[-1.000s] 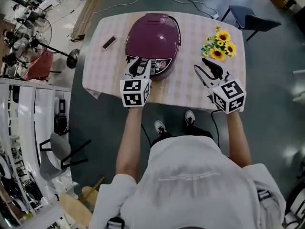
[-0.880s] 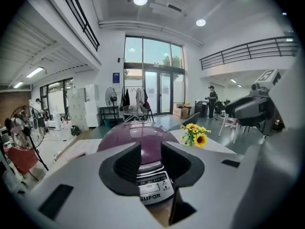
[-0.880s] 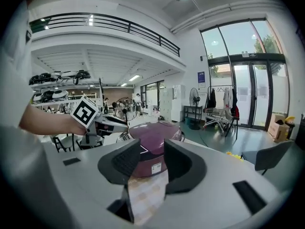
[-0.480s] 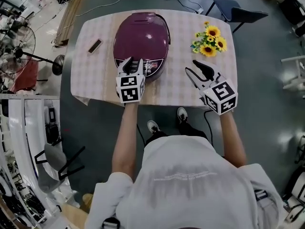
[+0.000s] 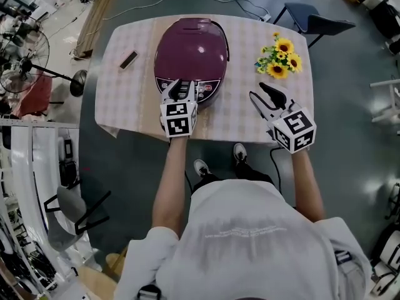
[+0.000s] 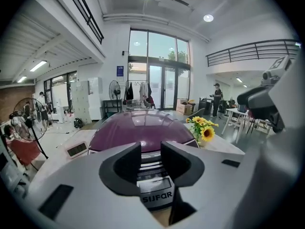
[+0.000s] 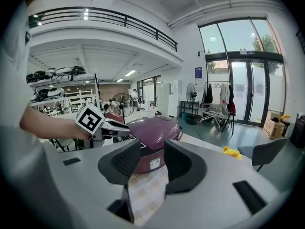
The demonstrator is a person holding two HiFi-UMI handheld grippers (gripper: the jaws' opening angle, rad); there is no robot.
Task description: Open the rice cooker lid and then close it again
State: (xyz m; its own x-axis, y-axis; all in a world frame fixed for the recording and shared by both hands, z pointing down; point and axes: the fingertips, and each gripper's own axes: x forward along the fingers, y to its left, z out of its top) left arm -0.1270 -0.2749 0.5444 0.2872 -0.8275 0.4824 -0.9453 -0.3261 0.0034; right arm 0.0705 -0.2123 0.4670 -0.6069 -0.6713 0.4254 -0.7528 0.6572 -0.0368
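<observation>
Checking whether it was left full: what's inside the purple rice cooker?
The inside cannot be seen: the rice cooker has its domed lid shut. Only the lid's outside and the front control panel show, on the checked tablecloth.

The table bears a rice cooker, sunflowers and a small gadget.
</observation>
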